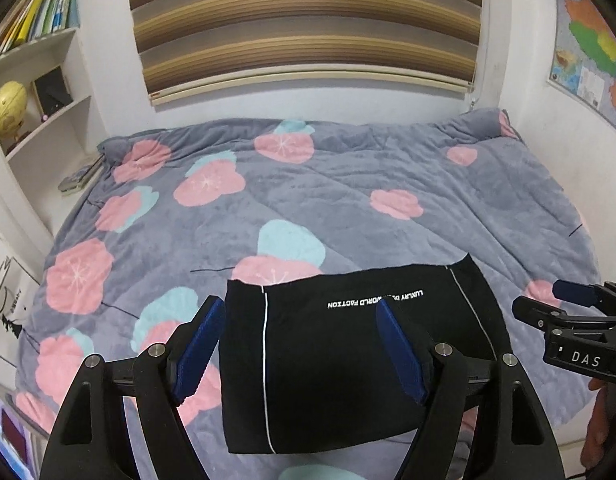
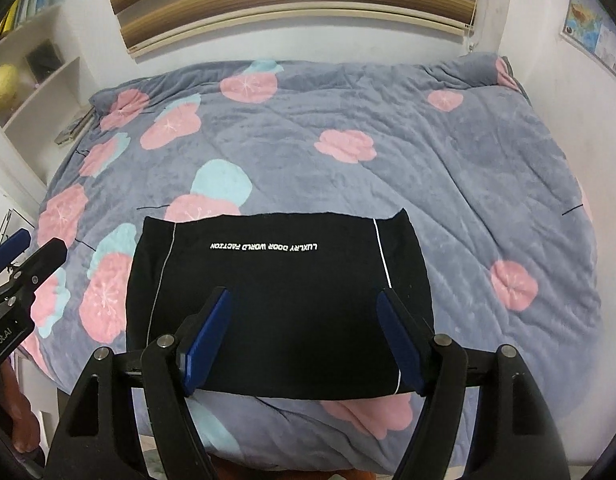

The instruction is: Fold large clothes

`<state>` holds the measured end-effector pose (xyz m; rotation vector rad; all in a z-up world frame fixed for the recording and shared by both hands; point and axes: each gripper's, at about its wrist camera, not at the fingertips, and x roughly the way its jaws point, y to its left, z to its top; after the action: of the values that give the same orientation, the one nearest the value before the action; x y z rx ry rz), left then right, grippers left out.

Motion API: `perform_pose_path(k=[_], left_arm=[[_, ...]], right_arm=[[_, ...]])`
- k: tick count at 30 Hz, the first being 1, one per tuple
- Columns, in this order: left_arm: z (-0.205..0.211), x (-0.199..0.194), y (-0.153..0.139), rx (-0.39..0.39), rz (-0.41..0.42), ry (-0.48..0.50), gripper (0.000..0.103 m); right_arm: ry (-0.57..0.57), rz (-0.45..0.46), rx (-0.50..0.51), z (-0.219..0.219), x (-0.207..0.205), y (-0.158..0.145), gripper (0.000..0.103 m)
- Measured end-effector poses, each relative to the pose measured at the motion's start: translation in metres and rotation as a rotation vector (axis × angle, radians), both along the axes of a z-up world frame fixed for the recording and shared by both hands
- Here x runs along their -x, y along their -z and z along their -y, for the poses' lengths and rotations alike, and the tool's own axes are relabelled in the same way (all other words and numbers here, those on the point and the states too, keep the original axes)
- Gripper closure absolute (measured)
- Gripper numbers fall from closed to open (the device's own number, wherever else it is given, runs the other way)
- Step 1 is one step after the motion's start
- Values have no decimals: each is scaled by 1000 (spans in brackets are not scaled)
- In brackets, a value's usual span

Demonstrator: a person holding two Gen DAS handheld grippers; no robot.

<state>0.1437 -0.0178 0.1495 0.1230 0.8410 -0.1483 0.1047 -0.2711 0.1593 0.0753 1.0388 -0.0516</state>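
Note:
A black garment [image 1: 332, 364] with white piping and white lettering lies folded into a flat rectangle on the bed, near its front edge; it also shows in the right wrist view [image 2: 275, 300]. My left gripper [image 1: 299, 312] is open and empty, held above the garment's left part. My right gripper [image 2: 303, 300] is open and empty above the garment's near half. The right gripper also shows at the right edge of the left wrist view [image 1: 564, 308], and the left gripper at the left edge of the right wrist view [image 2: 27, 256].
The bed carries a grey quilt [image 1: 348, 184] with pink and blue flowers. A white bookshelf [image 1: 39, 92] with books and a gold globe [image 1: 7, 100] stands at the left. A striped blind [image 1: 303, 20] hangs on the back wall, a map [image 1: 592, 40] at right.

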Motion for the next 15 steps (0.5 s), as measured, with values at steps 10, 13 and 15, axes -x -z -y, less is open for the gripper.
perform_pose_path(k=[10,13,15], left_arm=[[10,-1,7,10,-32,21,24],[12,-1,7,8,-37,25,24],[12,-1,7,6,-41,25,24]], right_arm=[[26,-13,5,10,5,3,27],[28,-14,0,11,6,4,27],[28,-15,1,12,6,4,27]])
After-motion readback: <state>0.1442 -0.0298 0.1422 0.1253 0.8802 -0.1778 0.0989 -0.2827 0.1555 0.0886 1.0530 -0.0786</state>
